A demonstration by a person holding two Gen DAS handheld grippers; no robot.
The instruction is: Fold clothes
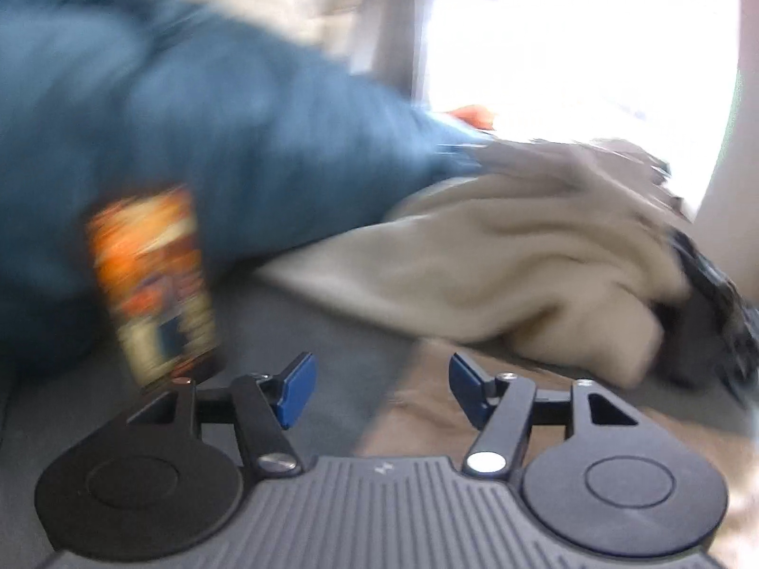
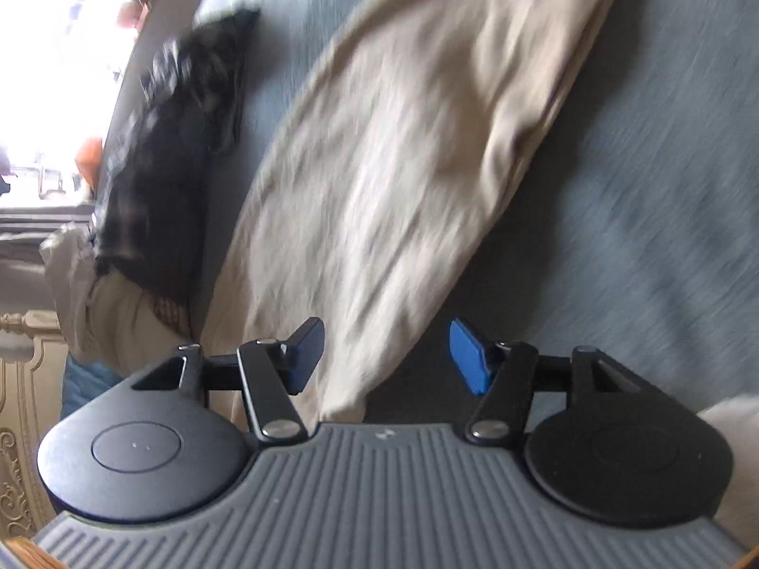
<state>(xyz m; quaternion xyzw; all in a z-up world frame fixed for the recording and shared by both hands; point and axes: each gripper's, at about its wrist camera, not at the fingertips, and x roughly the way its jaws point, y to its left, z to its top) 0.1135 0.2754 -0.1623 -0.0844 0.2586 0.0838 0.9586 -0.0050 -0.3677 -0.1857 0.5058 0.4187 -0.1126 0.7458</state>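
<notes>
Grippers both spread wide, beige garment sprawled on the blue-grey surface

Left wrist view is pretty smeared, but the left gripper (image 1: 382, 391) sits at the bottom of the frame with its blue pads wide apart and nothing between them. Behind it, a beige garment (image 1: 498, 261) lies crumpled across the middle and right of the frame, on a grey-blue surface (image 1: 322, 332). A teal-blue garment (image 1: 166, 142) fills the upper left, with an orange printed patch (image 1: 152, 284) on it, lower left. A dark patterned piece of cloth (image 1: 711, 313) lies at the right edge, touching the beige one. Bright window glare (image 1: 569, 47) fills the upper right.

Right wrist view: right gripper (image 2: 386, 355) is spread open too, holding nothing. The beige garment (image 2: 403, 142) runs as a long band from the upper right down to the bottom centre, its end lying between the left-hand pad and the gripper body. The dark cloth (image 2: 166, 166) sits at the left, just beside it.
</notes>
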